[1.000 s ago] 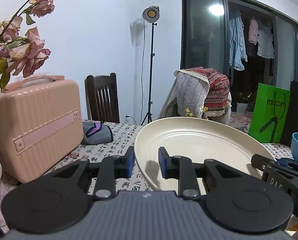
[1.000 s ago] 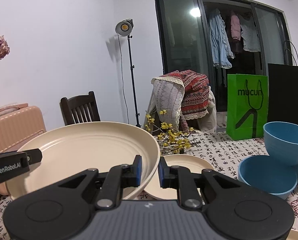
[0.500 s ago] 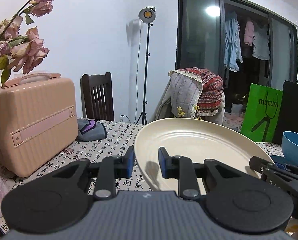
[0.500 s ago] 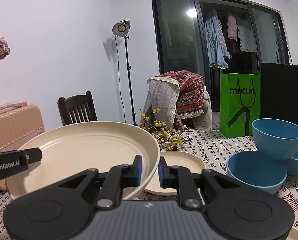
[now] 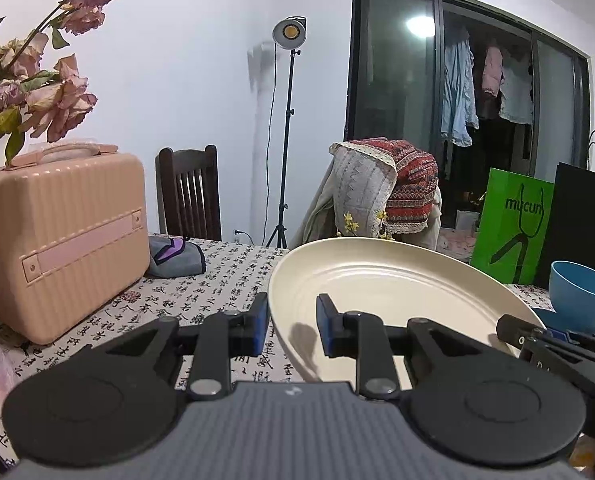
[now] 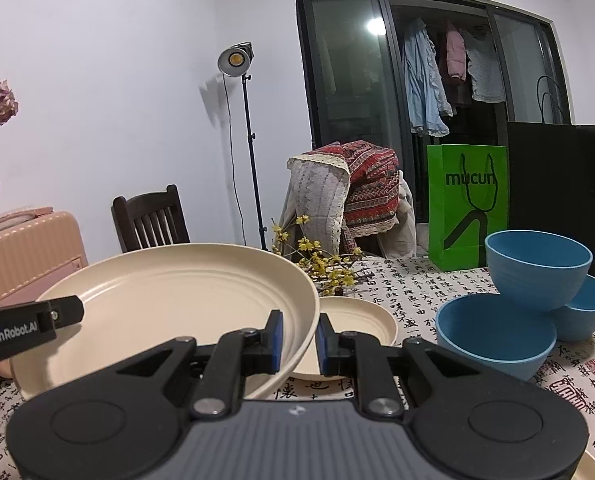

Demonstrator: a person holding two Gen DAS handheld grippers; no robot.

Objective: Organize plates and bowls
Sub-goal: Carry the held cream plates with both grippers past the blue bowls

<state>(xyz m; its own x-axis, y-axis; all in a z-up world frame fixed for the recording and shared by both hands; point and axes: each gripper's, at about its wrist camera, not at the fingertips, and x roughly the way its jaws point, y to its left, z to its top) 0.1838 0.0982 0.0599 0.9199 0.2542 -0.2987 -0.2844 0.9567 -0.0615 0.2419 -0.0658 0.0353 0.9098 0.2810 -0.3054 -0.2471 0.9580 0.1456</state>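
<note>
Left wrist view
left gripper: its two blue pads sit on each side of the left rim of the big plate; it is clenched on that rim; the plate is up off the table, tipped a little.
big plate: cream, wide and smooth; only a thin bit of rim is held on this side; it may slide out if the hand tilts more.
pink case: stands near the left edge of the table, well apart from the plate; I think it is safe.
right gripper: its black end pokes in at the plate's right side.

Right wrist view
right gripper: its pads pinch the right rim of the big plate; it holds tight; the left gripper holds the far rim.
two hands, one plate: if one hand pulls faster than the other, the rim may slip from a pad, and the plate may drop.
small plate: lies flat on the table, partly under the big plate's edge; I think the big plate goes here; a hard drop may knock it.
blue bowls: three, piled loosely to the right, one resting on two; a bump from the right gripper may tip the top one.
yellow flowers: just behind the small plate; the big plate's far edge may catch them.
</note>
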